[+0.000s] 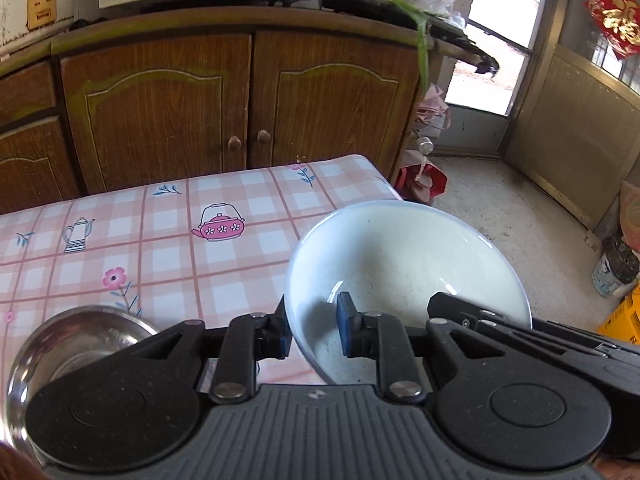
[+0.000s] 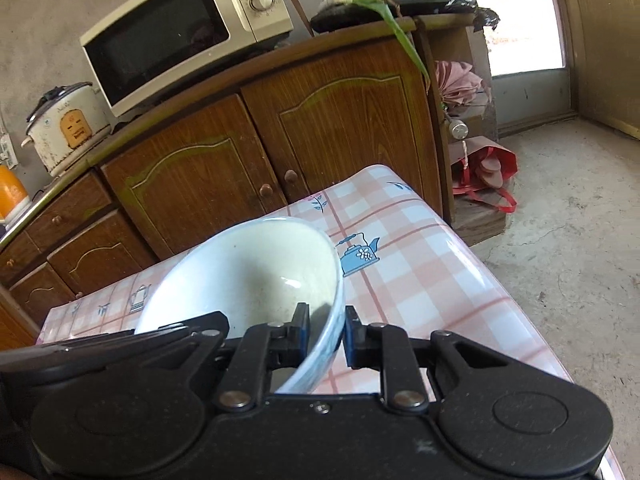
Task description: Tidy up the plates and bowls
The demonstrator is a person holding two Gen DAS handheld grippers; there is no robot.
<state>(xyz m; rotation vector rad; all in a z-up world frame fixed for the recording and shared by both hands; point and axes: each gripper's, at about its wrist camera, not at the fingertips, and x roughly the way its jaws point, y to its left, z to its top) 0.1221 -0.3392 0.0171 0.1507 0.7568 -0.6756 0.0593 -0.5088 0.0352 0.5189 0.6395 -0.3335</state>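
Black claw housing fills the bottom of both views. At lower centre of the left wrist view, the left claw [image 1: 313, 330] pinches the near-left rim of a white ceramic bowl [image 1: 404, 264], 1 blue pad outside the wall and 1 inside. The right claw [image 2: 327, 334], at lower centre of its own view, pinches the near-right rim of the same bowl [image 2: 256, 268] the same way, so both claws grip it at once. Tilted, the bowl sits at centre right of the left view, above the pink checked tablecloth on the worktop [image 1: 168, 248]. A steel bowl [image 1: 76, 340] rests on the cloth at lower left. Behind stands a wooden cabinet [image 2: 248, 160] with a microwave [image 2: 180, 28] and rice cooker [image 2: 68, 124] on top.
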